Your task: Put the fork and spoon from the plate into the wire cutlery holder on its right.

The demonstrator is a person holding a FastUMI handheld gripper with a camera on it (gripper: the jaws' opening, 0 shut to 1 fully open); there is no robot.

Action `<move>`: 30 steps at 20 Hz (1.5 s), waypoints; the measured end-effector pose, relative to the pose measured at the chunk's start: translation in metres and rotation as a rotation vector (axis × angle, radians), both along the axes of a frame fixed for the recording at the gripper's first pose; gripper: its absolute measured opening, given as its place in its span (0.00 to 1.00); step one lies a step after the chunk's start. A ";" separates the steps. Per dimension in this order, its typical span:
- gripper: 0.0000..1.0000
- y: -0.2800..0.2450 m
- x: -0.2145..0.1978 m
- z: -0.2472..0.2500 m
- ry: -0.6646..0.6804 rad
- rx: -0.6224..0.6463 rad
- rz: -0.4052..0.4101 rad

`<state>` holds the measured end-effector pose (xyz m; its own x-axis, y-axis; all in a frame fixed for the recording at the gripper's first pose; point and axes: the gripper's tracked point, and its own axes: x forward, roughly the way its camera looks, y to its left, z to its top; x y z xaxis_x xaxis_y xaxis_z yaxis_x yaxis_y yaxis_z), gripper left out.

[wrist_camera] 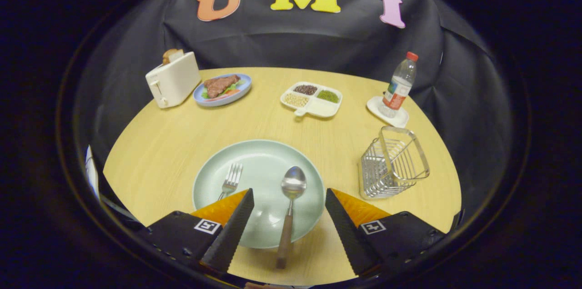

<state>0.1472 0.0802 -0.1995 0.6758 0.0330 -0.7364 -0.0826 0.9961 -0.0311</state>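
A pale green plate (259,157) lies on the round wooden table just ahead of my fingers. On it rest a metal fork (231,181), its handle hidden behind my left finger, and a spoon (291,202) with a wooden handle that sticks out over the plate's near rim between my fingers. The wire cutlery holder (393,162) stands upright to the right of the plate, with nothing in it. My gripper (289,196) is open, its fingers spread on either side of the spoon, above it and not touching it.
Beyond the plate are a cream toaster (173,81) with bread in it, a blue plate of food (222,89), a white divided dish of beans (312,99) and a water bottle (399,84) on a white coaster. The table's edge curves close behind the holder.
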 end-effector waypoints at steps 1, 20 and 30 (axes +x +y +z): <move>0.95 0.000 0.001 -0.004 0.025 0.001 -0.014; 0.18 0.020 -0.008 -0.057 0.368 0.049 -0.068; 0.01 0.021 -0.012 -0.028 0.312 0.030 -0.034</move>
